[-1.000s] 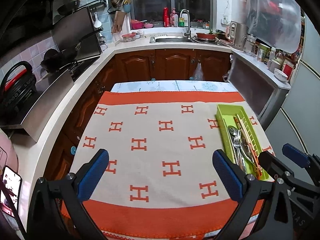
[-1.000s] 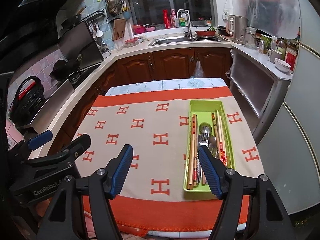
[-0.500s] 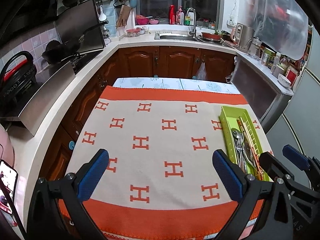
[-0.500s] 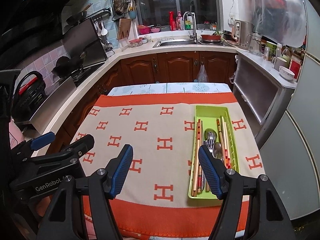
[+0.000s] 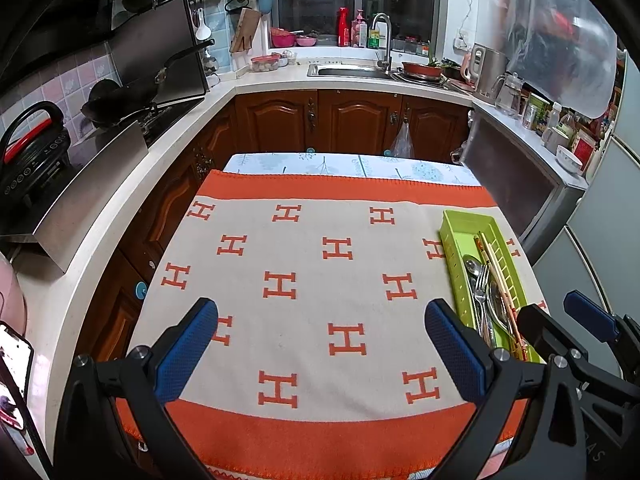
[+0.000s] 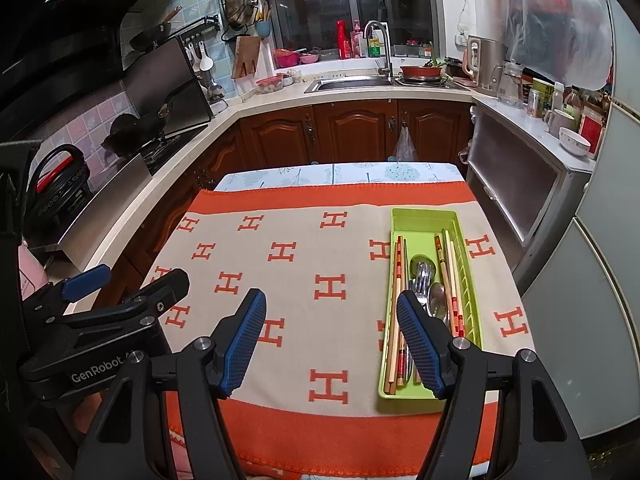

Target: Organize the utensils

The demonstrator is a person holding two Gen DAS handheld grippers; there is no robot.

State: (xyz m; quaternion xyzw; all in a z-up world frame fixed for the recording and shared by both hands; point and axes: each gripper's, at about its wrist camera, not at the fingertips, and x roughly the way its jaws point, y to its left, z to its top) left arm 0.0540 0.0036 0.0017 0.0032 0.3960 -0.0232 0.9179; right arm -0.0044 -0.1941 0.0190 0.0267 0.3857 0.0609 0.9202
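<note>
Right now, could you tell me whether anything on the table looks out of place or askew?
Nothing stands out. The green plastic utensil tray sits square on the orange-and-beige patterned cloth, with the red-banded wooden chopsticks and the metal spoons and forks all lying lengthwise inside it. Both grippers are open and hold nothing.

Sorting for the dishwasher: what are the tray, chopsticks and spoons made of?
Tray: looks like glossy lime-green moulded plastic, slotted wall. Chopsticks: pale, matte, probably wood or bamboo, with red painted bands. Spoons: shiny grey, mirror-like, likely stainless steel.

Utensils (image 6: 426, 284) in tray (image 6: 424, 218), right on cloth (image 6: 304, 296).
</note>
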